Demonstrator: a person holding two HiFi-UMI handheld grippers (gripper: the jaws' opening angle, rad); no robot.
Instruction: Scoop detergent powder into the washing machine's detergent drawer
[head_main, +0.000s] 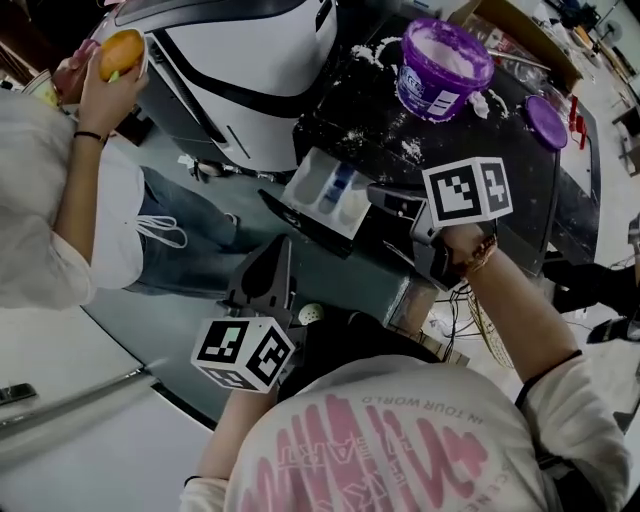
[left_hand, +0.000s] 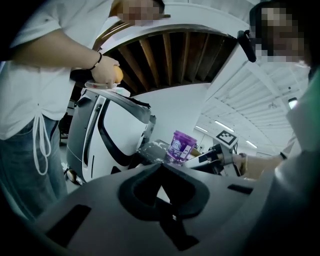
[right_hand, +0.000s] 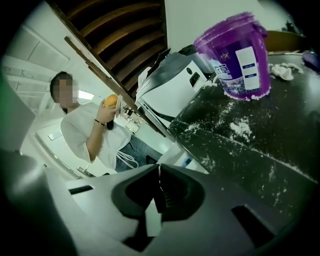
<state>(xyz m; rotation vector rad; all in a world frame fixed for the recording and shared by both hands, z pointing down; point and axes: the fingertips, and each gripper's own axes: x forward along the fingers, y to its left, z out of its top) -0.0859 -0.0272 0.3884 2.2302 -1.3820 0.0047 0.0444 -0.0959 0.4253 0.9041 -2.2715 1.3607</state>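
Observation:
An open purple detergent tub (head_main: 445, 62) full of white powder stands on the washing machine's black top (head_main: 500, 160); it also shows in the left gripper view (left_hand: 181, 146) and the right gripper view (right_hand: 235, 52). The white detergent drawer (head_main: 325, 190) is pulled out below the top's left edge. My right gripper (head_main: 385, 200) hovers just right of the drawer, jaws shut with nothing between them (right_hand: 159, 167). My left gripper (head_main: 278, 250) hangs lower, in front of the machine, jaws together and holding nothing (left_hand: 161, 167).
Spilled powder (head_main: 410, 150) dusts the black top. The purple lid (head_main: 548, 122) lies to the tub's right. A white appliance (head_main: 240, 60) stands left of the drawer. A person (head_main: 60, 200) stands beside it holding an orange thing (head_main: 120, 52).

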